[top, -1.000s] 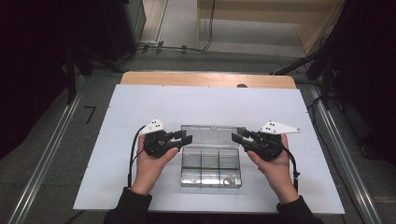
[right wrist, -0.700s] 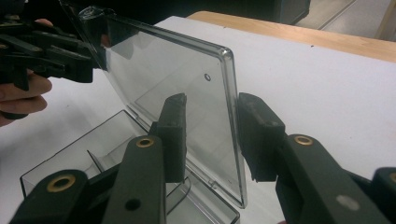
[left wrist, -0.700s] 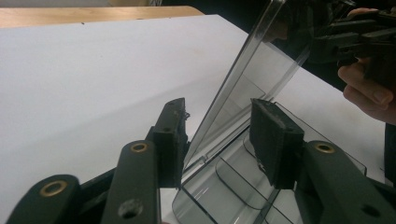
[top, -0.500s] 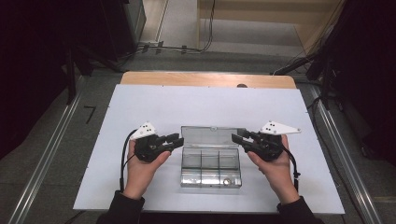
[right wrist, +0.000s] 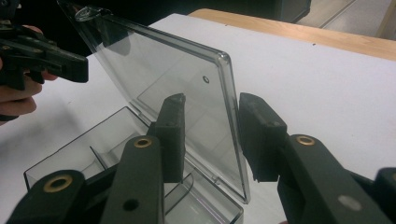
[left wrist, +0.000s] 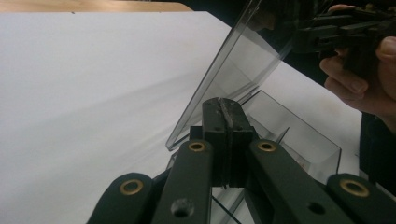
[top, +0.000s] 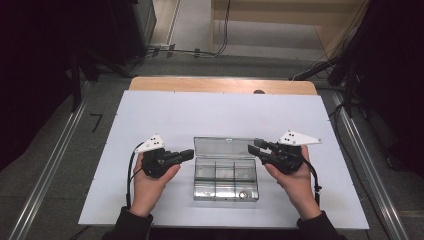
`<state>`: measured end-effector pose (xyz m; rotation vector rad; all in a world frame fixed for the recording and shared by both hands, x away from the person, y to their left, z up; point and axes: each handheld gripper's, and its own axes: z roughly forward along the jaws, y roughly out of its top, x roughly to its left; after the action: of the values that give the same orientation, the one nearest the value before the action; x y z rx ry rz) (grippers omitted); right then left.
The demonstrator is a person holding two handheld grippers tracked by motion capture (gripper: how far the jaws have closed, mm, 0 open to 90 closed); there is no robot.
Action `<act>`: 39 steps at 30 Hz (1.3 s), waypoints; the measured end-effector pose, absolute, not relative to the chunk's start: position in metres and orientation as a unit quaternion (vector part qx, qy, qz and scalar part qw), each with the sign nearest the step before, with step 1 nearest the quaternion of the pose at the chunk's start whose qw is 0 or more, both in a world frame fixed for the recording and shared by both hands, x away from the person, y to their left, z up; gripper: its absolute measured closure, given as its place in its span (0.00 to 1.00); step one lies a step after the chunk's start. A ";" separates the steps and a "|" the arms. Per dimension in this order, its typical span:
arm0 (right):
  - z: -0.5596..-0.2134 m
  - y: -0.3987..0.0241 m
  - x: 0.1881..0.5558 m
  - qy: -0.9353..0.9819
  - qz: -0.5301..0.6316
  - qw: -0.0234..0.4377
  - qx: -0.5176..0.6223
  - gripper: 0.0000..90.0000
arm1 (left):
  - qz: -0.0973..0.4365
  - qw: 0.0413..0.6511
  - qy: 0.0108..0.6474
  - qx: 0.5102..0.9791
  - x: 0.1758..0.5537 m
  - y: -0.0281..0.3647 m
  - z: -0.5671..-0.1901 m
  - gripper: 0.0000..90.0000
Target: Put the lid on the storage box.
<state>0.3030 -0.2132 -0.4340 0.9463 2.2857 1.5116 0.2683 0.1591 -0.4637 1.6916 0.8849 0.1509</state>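
Note:
A clear compartment box (top: 225, 186) sits in the middle of the white table, its lid (top: 223, 146) standing up at the back. My left gripper (top: 188, 154) lies just left of the box. Its jaws have just been closing and meet with nothing between them (left wrist: 225, 109); the lid (left wrist: 243, 60) rises just beyond them. My right gripper (top: 254, 147) is at the lid's right edge. In the right gripper view its jaws (right wrist: 212, 119) stand apart on either side of the lid's edge (right wrist: 227, 88) without pressing on it. A small thing (top: 243, 194) lies in the front right compartment.
The white table top (top: 200, 115) has bare room behind and to both sides of the box. A wooden strip (top: 220, 85) runs along its far edge. Metal rails (top: 55, 160) flank the table on the floor.
My left gripper has drawn back to the left, away from the box's lid, and its jaws have closed. The right gripper and the upright lid have stayed where they were.

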 end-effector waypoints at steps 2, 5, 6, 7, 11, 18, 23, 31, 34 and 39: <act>-0.434 -0.213 0.302 0.783 0.518 0.120 0.323 0.67 | 0.063 0.577 0.373 0.724 0.268 0.158 -0.464 1.00; -0.434 -0.214 0.301 0.785 0.515 0.120 0.323 0.66 | 0.061 0.579 0.368 0.725 0.268 0.157 -0.463 1.00; -0.434 -0.214 0.300 0.786 0.514 0.121 0.322 0.66 | 0.061 0.579 0.366 0.726 0.268 0.156 -0.463 1.00; -0.434 -0.214 0.300 0.786 0.514 0.121 0.322 0.66 | 0.061 0.578 0.364 0.727 0.268 0.156 -0.463 1.00; -0.433 -0.215 0.298 0.786 0.513 0.119 0.323 0.66 | 0.060 0.580 0.363 0.727 0.267 0.155 -0.463 1.00; -0.434 -0.216 0.294 0.791 0.505 0.123 0.322 0.62 | 0.062 0.583 0.363 0.724 0.267 0.156 -0.462 1.00; -0.434 -0.219 0.292 0.791 0.505 0.123 0.323 0.60 | 0.062 0.582 0.361 0.726 0.267 0.155 -0.462 1.00; -0.435 -0.225 0.289 0.794 0.516 0.105 0.303 0.49 | 0.061 0.583 0.362 0.724 0.267 0.156 -0.462 1.00; -0.437 -0.229 0.289 0.794 0.511 0.106 0.312 0.50 | 0.062 0.583 0.362 0.725 0.267 0.156 -0.462 1.00; -0.442 -0.237 0.289 0.793 0.508 0.093 0.323 0.64 | 0.061 0.583 0.361 0.725 0.267 0.155 -0.462 1.00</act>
<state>0.2889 -0.2371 -0.4417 0.9581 2.3541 1.5091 0.2669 0.1554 -0.4621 1.6928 0.8419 0.1431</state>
